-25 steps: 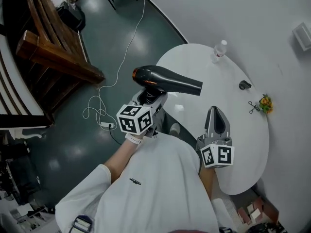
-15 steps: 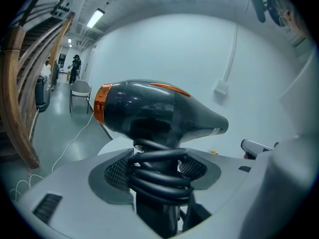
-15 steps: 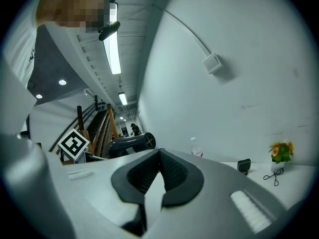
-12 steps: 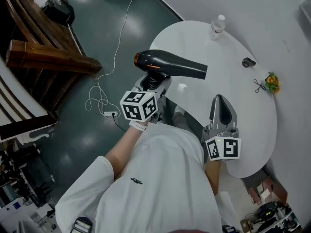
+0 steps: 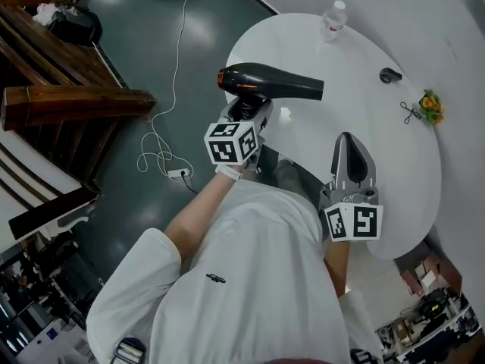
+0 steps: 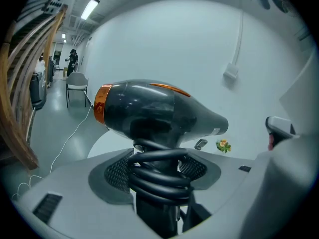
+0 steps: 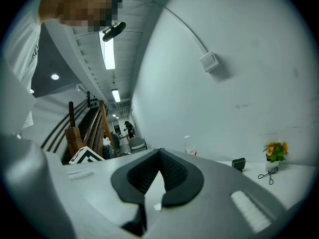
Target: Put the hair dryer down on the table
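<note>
Left hand-held gripper [image 5: 246, 114] is clamping the hair dryer [image 5: 271, 82] by its handle, its jaws standing wide around that thick grip. The hair dryer is lying level across the jaw tips. It is hanging over the near left edge of the table [image 5: 371, 120] with its nozzle pointing right. Its body is showing as glossy black plastic, a tapering barrel with an orange band at the blunt rear end. The table is looking smooth, white and rounded.

The left gripper view is giving what the head view is not. A black rubbery cord [image 6: 158, 171] is coiling in loops round the handle, and the ribbed dark pads [image 6: 117, 173] are pressing in from both sides. The right gripper view is catching a clear water bottle [image 7: 189, 146] standing at the table's far side, which the left gripper view is not showing.

The right hand-held gripper [image 5: 347, 141] is hovering over the table's near edge. Its jaw tips are meeting, and nothing is sitting between them.
</note>
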`<control>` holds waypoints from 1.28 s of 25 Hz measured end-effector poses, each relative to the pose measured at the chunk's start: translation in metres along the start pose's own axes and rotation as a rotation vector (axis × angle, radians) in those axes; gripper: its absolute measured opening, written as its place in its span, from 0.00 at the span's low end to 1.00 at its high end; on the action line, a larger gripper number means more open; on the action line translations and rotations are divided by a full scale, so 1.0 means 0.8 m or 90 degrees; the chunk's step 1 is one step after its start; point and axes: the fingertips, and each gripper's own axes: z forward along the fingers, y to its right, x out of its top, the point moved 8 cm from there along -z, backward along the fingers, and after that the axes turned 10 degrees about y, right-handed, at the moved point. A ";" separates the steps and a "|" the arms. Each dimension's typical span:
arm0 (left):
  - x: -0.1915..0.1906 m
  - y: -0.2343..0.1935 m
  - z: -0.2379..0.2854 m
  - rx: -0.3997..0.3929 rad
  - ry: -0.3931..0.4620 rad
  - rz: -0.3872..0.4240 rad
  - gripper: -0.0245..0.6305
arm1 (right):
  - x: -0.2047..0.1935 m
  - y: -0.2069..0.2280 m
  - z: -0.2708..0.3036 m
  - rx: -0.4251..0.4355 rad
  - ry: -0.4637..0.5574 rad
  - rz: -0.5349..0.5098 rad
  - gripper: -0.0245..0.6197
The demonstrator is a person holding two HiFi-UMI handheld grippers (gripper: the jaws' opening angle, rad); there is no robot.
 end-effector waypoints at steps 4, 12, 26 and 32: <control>-0.016 -0.020 0.032 0.017 -0.027 0.004 0.47 | -0.006 -0.002 0.009 -0.013 -0.008 0.004 0.05; -0.040 -0.043 0.084 0.038 -0.067 -0.003 0.47 | -0.008 -0.001 0.025 -0.027 -0.018 0.005 0.05; -0.086 -0.059 0.170 0.075 -0.128 0.002 0.47 | -0.017 0.029 0.016 -0.075 -0.052 0.001 0.05; -0.091 -0.060 0.198 0.096 -0.139 0.013 0.47 | -0.014 0.036 0.021 -0.086 -0.052 0.003 0.05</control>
